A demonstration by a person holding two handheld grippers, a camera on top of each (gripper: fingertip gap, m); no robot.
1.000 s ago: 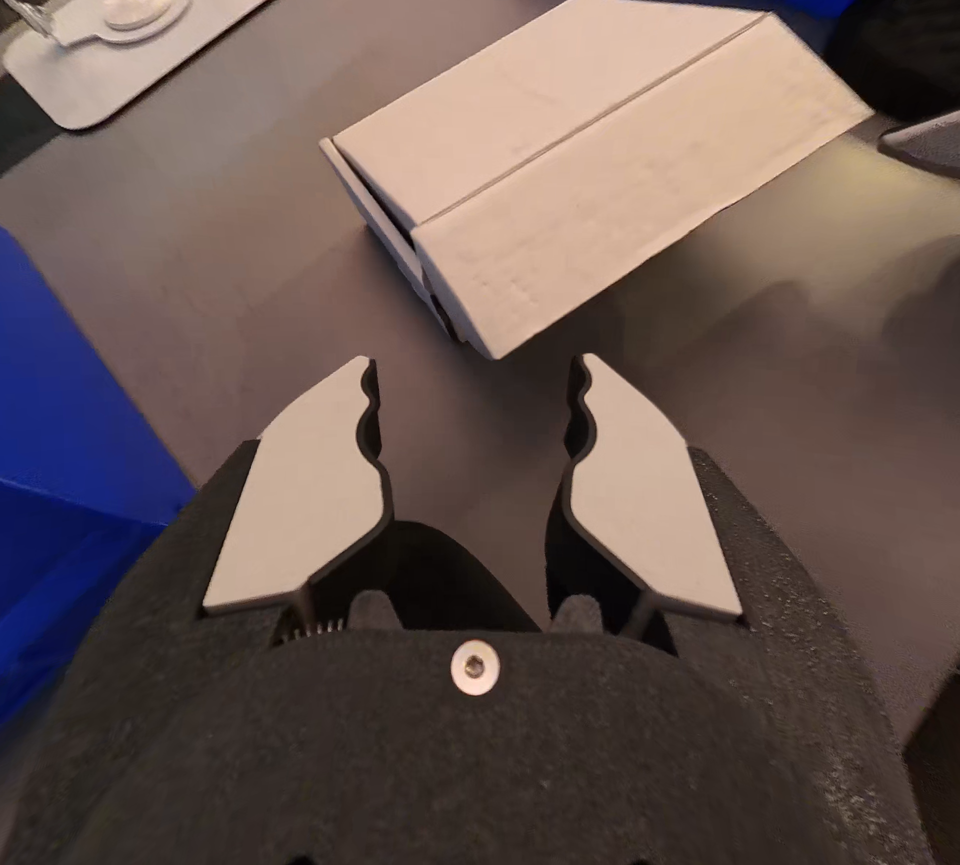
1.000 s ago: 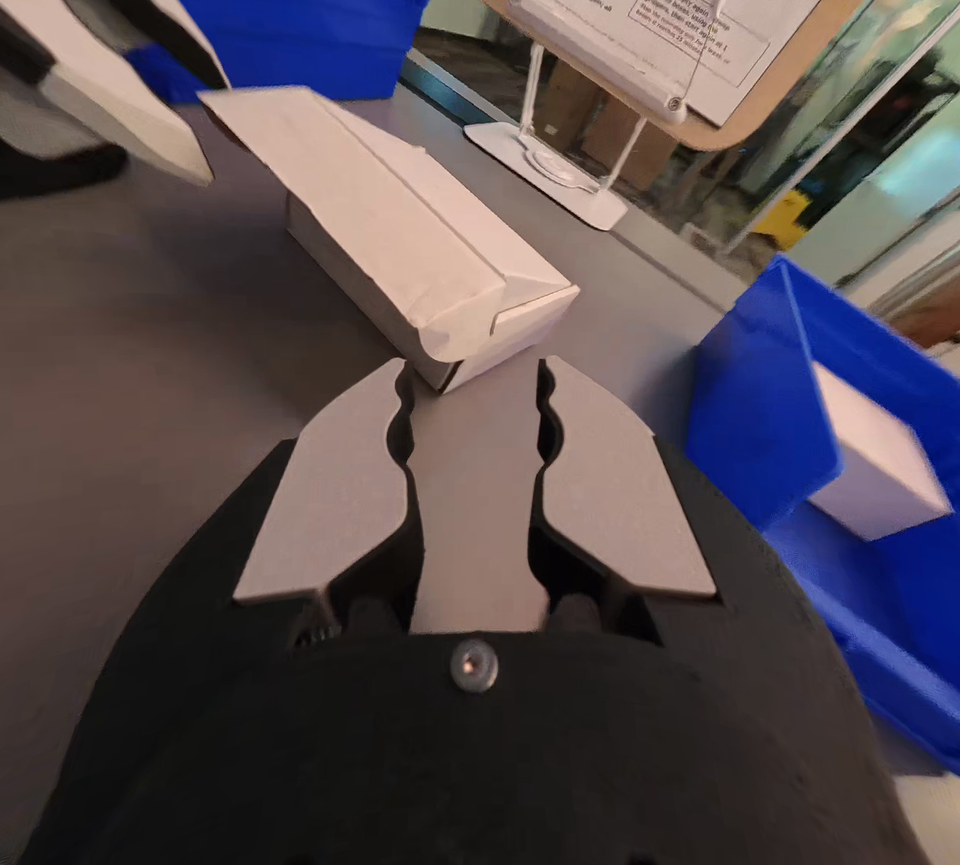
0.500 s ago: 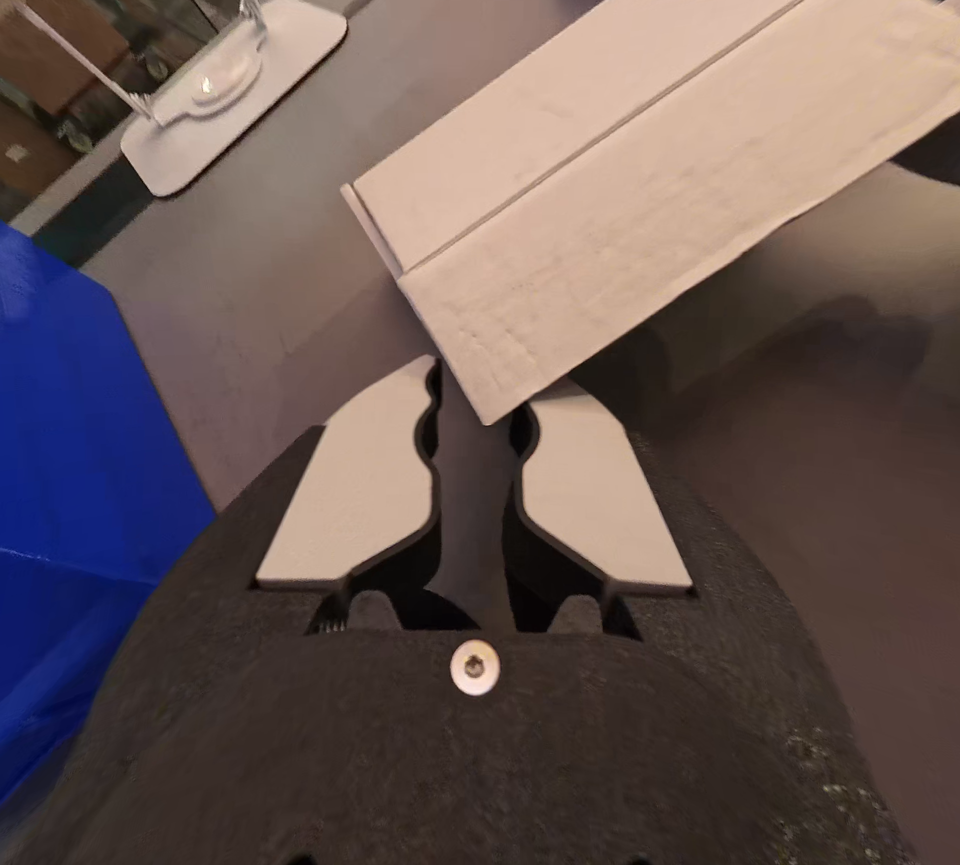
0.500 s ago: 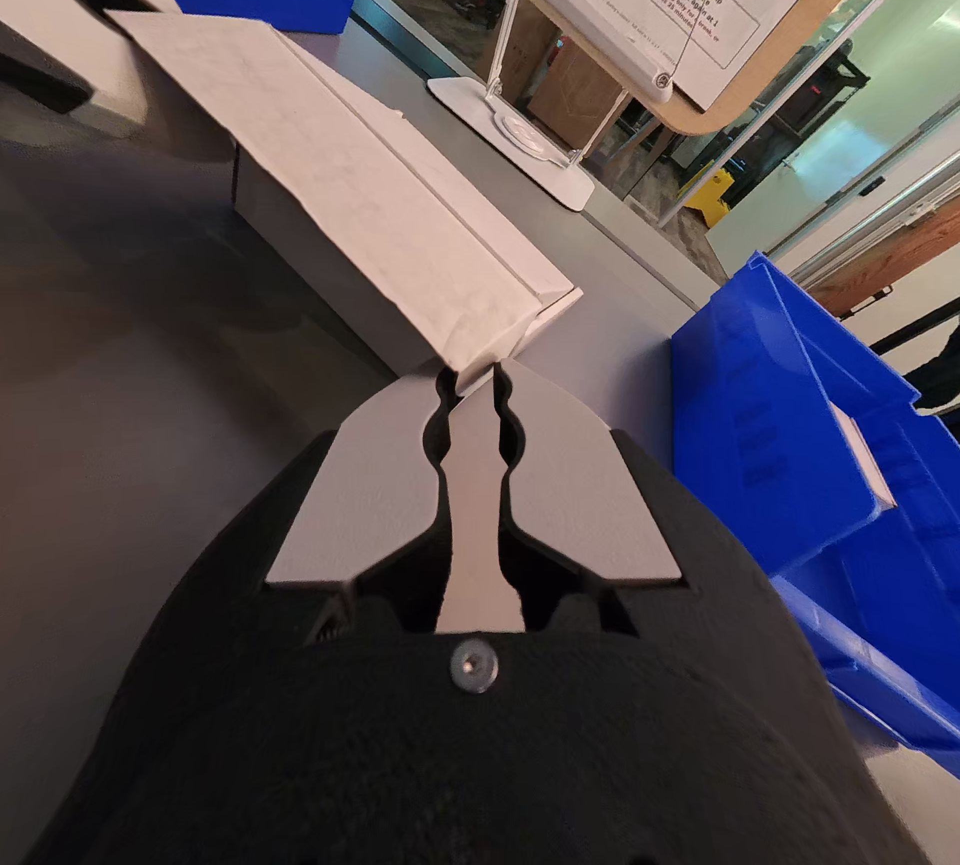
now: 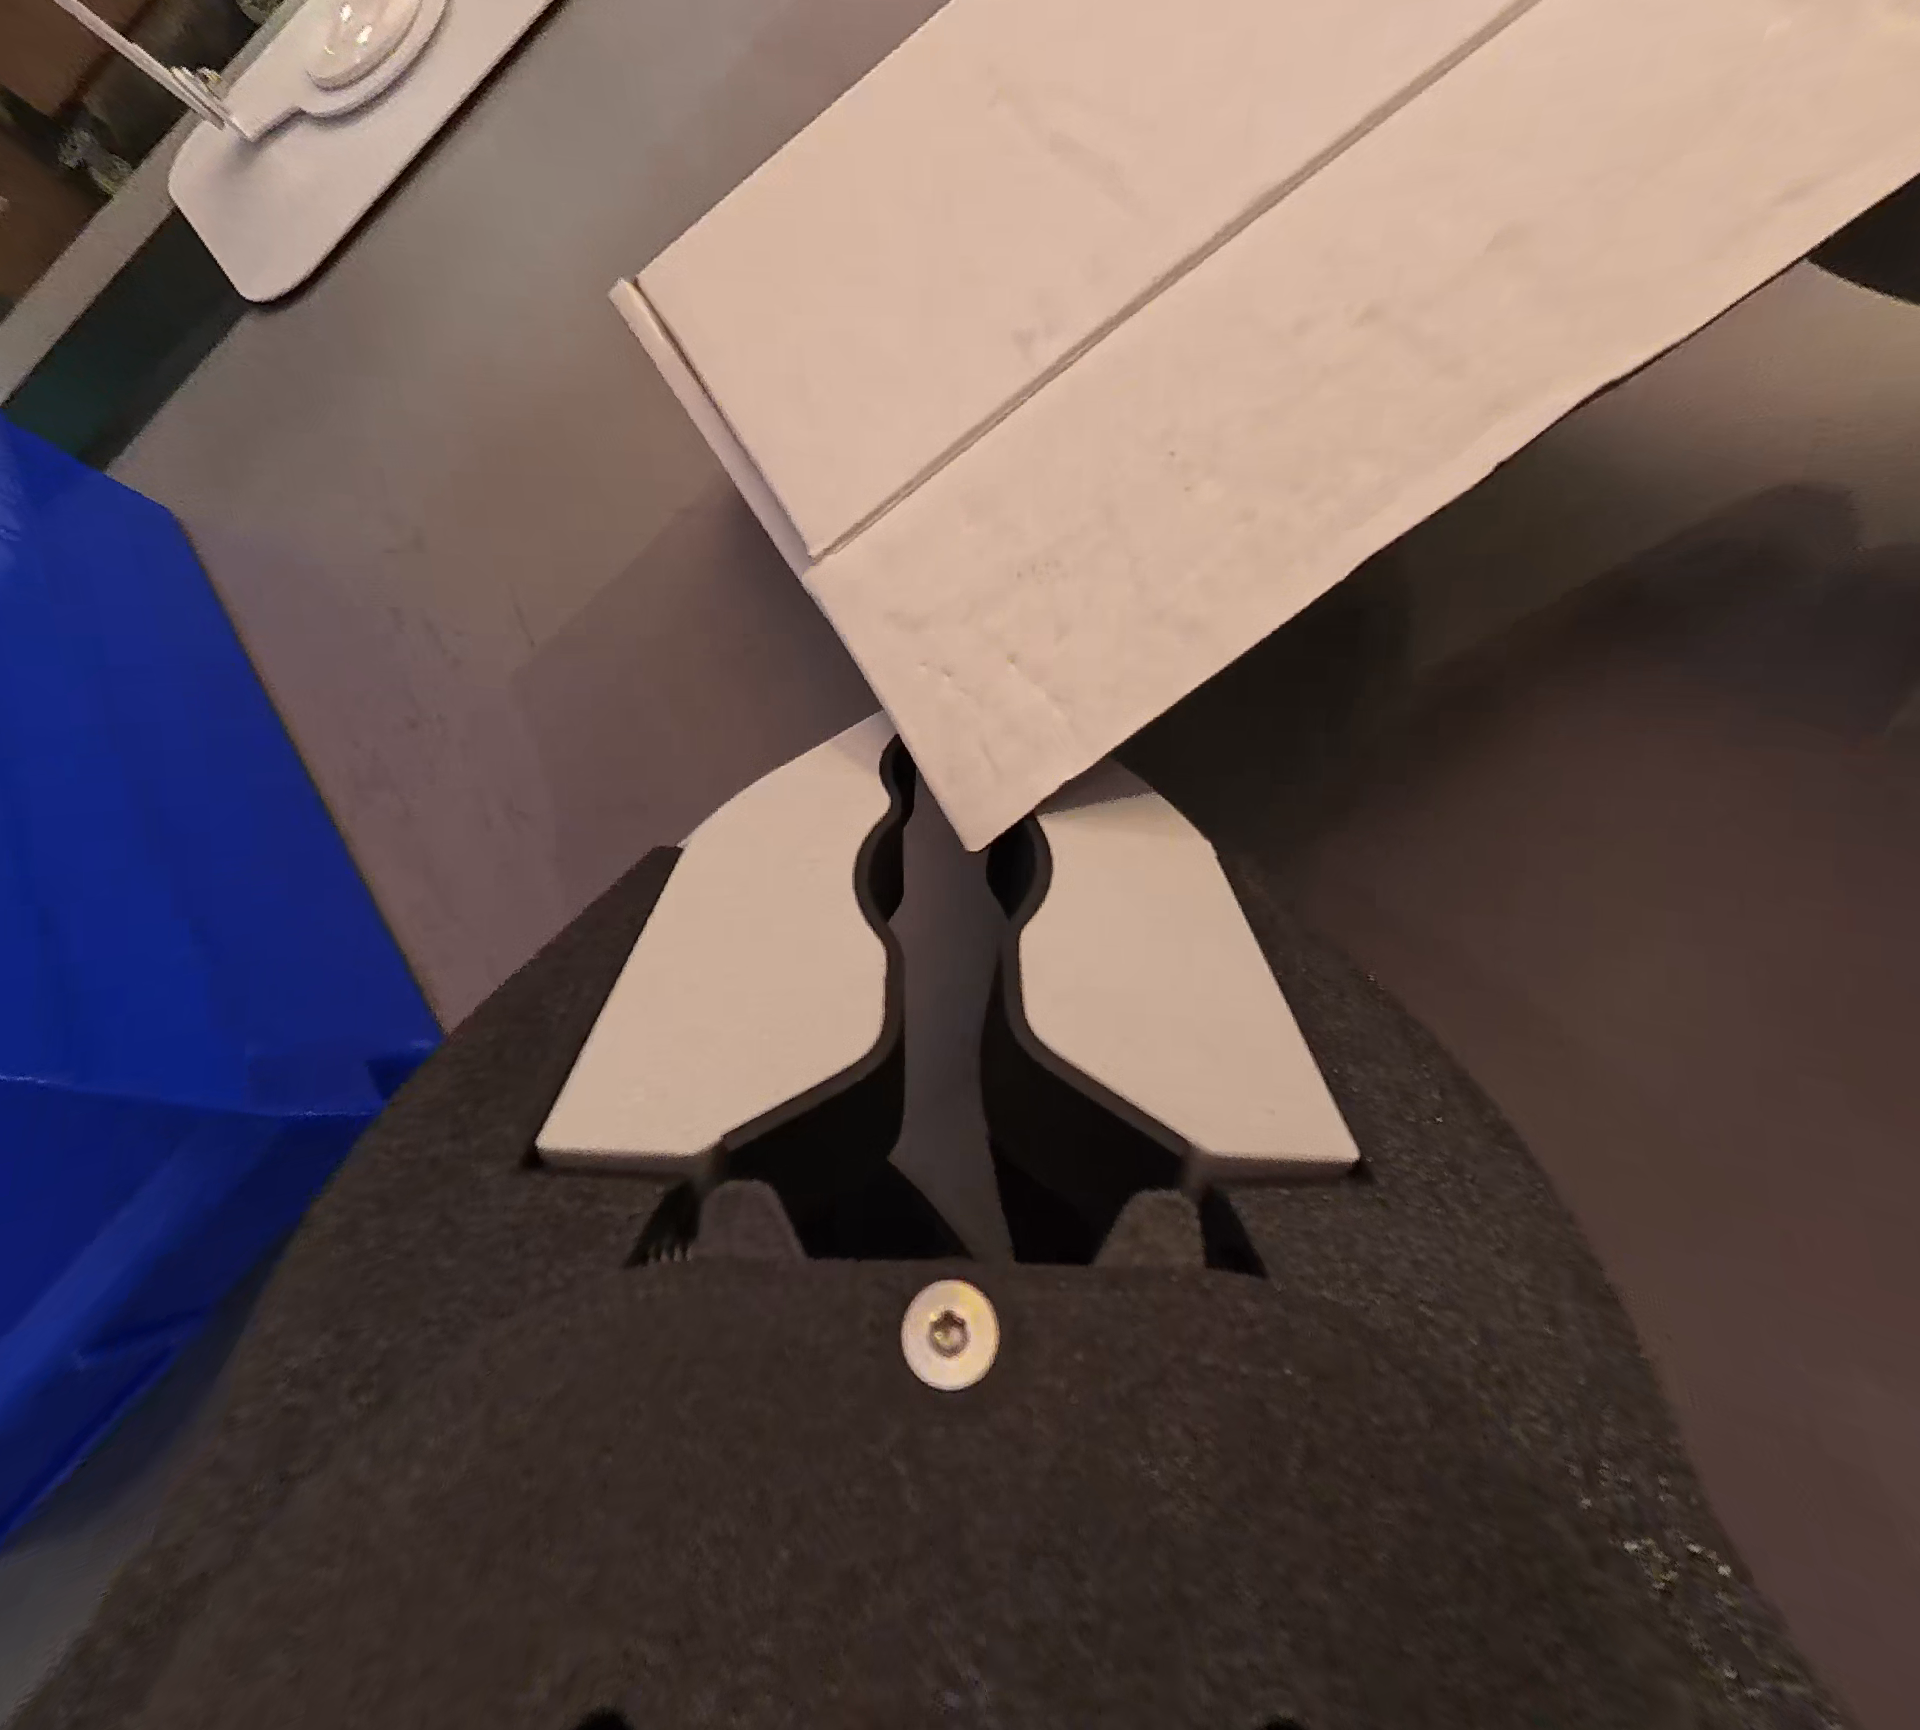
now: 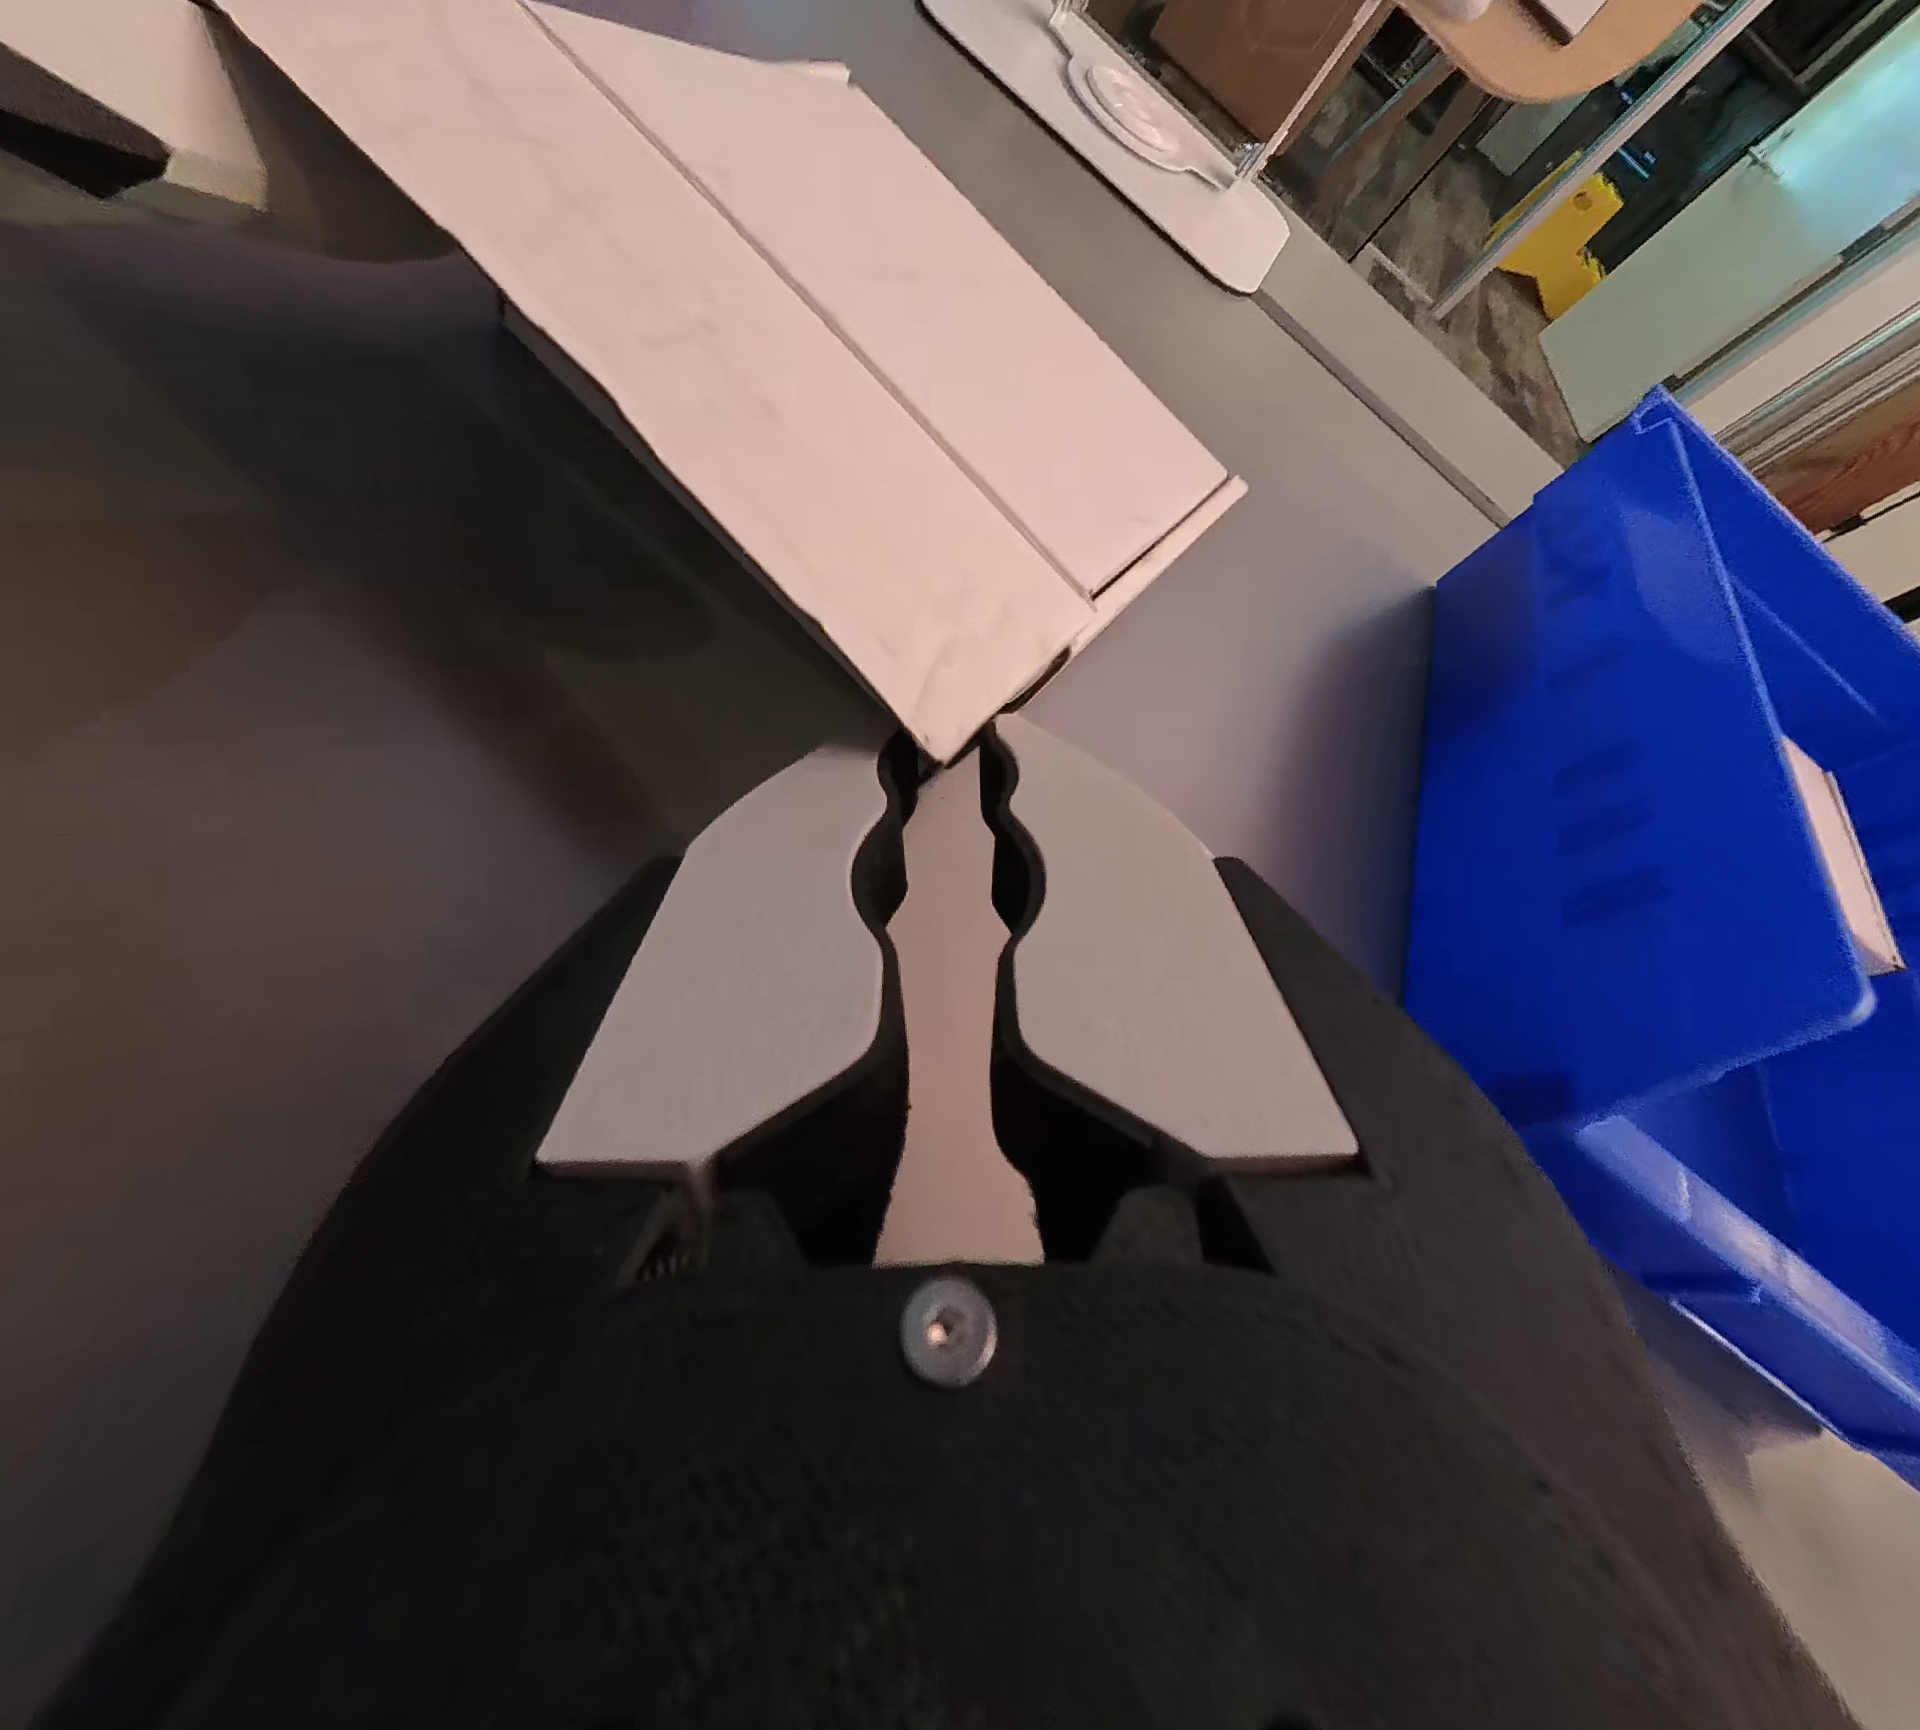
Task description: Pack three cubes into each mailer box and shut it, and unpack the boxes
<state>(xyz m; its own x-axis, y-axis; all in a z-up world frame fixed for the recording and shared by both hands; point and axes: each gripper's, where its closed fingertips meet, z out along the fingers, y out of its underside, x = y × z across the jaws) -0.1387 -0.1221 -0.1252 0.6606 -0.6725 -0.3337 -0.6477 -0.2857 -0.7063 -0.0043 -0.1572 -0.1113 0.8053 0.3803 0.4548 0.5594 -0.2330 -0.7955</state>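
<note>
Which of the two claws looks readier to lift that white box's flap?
Probably both together: the left gripper and right gripper each pinch an opposite front corner of the mailer box flap.

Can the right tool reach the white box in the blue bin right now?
Probably not yet. The right tool is pinching a corner of the mailer box's flap, so it's busy. The blue bin sits open beside it.

A grey table [image 6: 260, 745] carries a white mailer box [image 6: 831, 330] at centre, a white sign stand base [image 6: 1122, 111] far, and a blue bin [image 6: 1662, 849] right.
</note>
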